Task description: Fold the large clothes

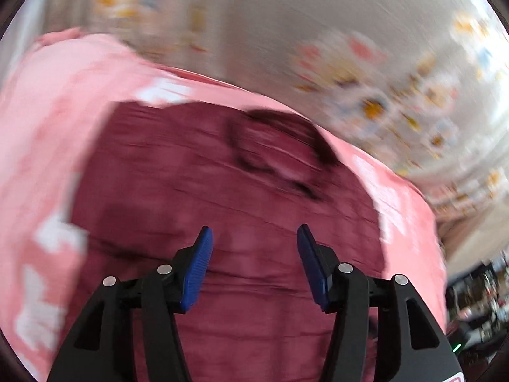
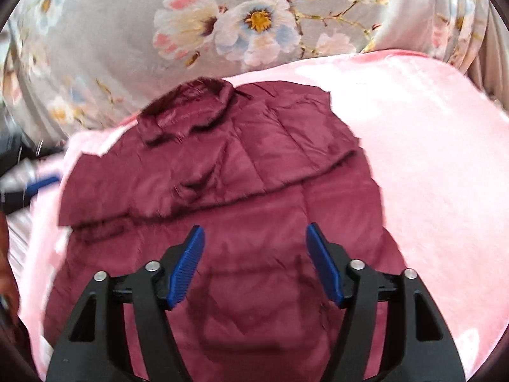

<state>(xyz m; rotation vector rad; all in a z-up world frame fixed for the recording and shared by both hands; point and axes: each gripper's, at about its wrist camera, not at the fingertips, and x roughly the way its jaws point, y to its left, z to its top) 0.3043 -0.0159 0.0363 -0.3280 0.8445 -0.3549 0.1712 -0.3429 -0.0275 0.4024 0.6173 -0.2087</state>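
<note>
**newbie_folder:** Where am I at here? Both views look like a lot of red.

**old_hand:** Start at your own tools. Your left hand-held gripper (image 1: pixel 254 238) has its blue pads well apart with nothing between them, just jacket fabric underneath. Same for your right hand-held gripper (image 2: pixel 254 237): jaws wide, nothing held. You're hovering over the thing, not gripping it.

**newbie_folder:** And the jacket itself?

**old_hand:** The maroon puffer jacket (image 2: pixel 241 172) is lying on the pink blanket (image 2: pixel 429 146), collar end (image 2: pixel 191 108) away from you, with the floral bedding (image 2: pixel 133 51) bunched up behind it. In the right view one flap or sleeve already seems folded across the upper body; there's a clear layered edge running across it. The left view is too smeared to confirm much beyond red on pink.

**newbie_folder:** So how do I do the next bit properly?

**old_hand:** My guess is you're lining up a fresh grab on the near hem. Take one corner with each gripper, pinch through all the layers, and carry both up toward the collar evenly. Puffy fabric traps air and springs back, so press it flat after you set it down. It's slick too, so bite deep or it'll slide out.

**newbie_folder:** Any bins or baskets I should aim for?

**old_hand:** None I can see. It's just the bed.
</note>
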